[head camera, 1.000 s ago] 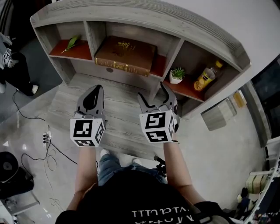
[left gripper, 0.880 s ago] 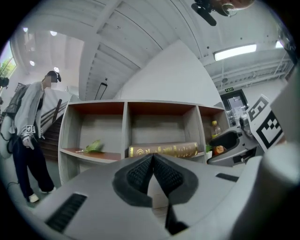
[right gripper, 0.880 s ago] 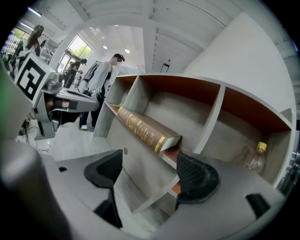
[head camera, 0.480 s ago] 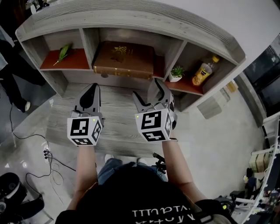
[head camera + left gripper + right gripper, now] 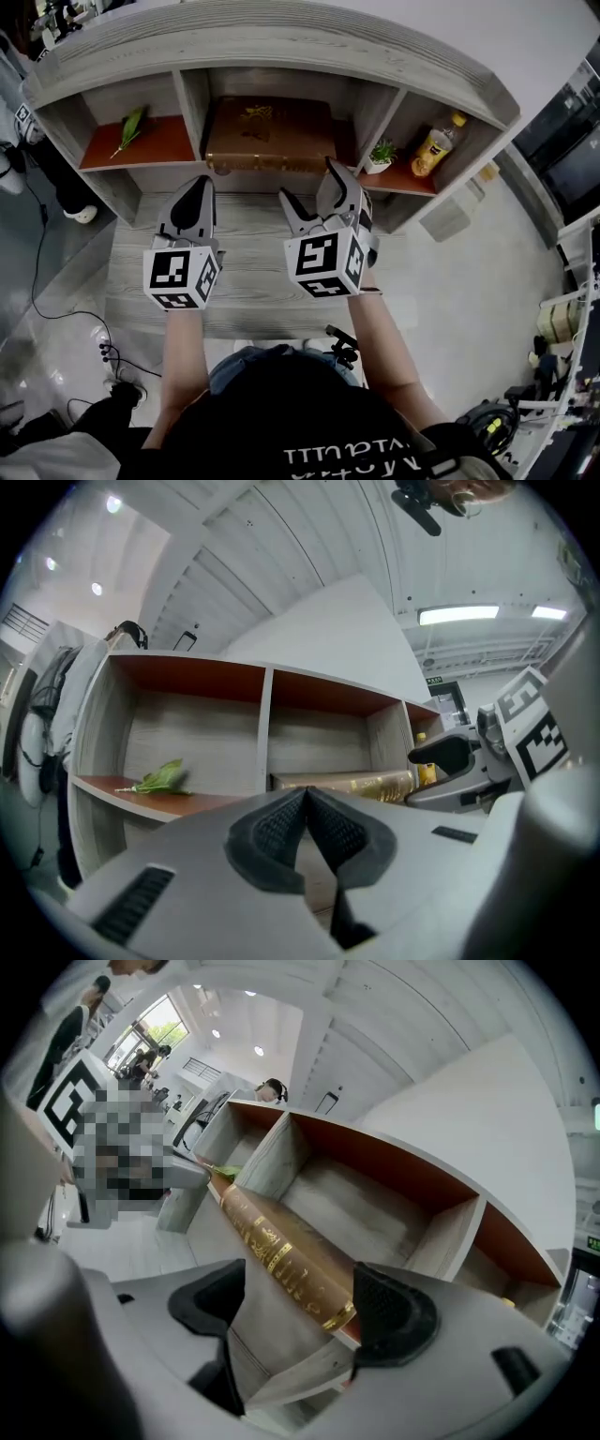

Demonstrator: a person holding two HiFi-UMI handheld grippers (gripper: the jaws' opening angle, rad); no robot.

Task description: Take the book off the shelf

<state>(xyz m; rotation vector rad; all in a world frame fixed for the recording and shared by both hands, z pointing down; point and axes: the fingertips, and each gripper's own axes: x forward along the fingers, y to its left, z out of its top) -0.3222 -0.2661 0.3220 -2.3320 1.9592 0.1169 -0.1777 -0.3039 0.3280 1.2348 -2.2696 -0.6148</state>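
Right gripper [image 5: 312,190] has edged closer to the shelf [image 5: 281,42], jaws spread and empty, framing the right end of the book [image 5: 270,133]. Book lies flat in the middle compartment. Left gripper [image 5: 198,185] hangs back, jaws pressed together.

Above the book [image 5: 270,134] there is open room up to the shelf's top board [image 5: 281,42], and its spine side faces the open desk [image 5: 253,234]. A left divider [image 5: 195,98] and a right divider [image 5: 367,111] wall in its ends. Beyond them sit a leaf [image 5: 130,127], a potted plant [image 5: 380,157] and a bottle [image 5: 433,146].
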